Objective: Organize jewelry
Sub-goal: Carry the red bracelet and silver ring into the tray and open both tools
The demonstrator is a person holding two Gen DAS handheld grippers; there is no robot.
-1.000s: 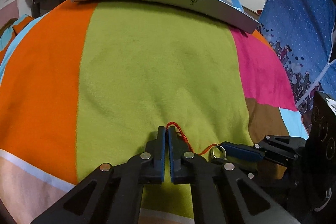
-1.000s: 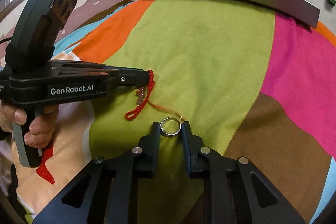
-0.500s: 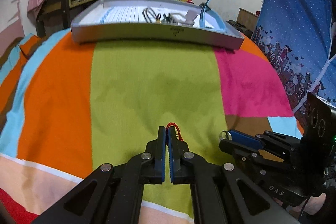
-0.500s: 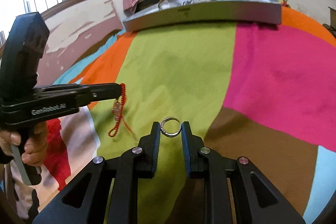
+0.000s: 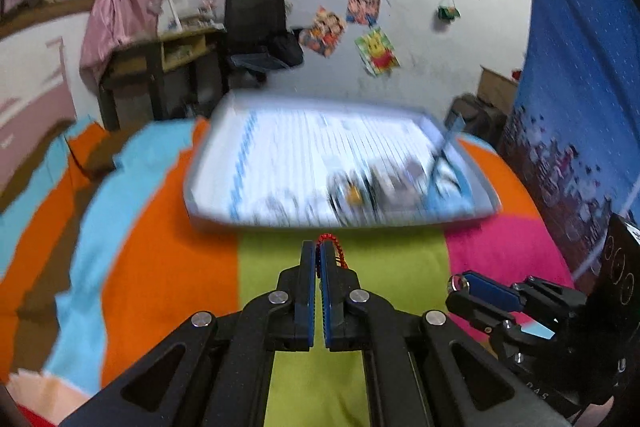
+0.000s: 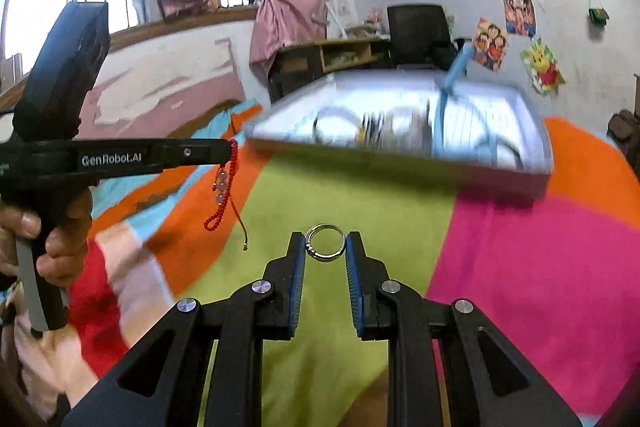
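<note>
My left gripper [image 5: 319, 251] is shut on a red beaded cord bracelet [image 5: 329, 239], held in the air above the blanket. In the right wrist view the bracelet [image 6: 224, 189] hangs from the left gripper's tip [image 6: 230, 151] with pale beads and a loose end. My right gripper [image 6: 325, 243] is shut on a silver ring [image 6: 325, 242], pinched between its blue pads; it also shows in the left wrist view [image 5: 458, 283]. A grey tray [image 5: 476, 183] with blurred jewelry and a blue hairband [image 5: 442, 163] lies ahead on the bed.
A striped blanket in orange, green, pink and blue [image 5: 168, 267] covers the bed. Beyond the tray stand a desk [image 5: 160, 59] and a black chair [image 5: 254, 15]. A blue curtain [image 5: 580, 87] hangs at the right.
Both grippers have risen and moved forward toward the tray with bracelet and ring held. The tray now looks nearer and its inside is visible, blurred by motion.
</note>
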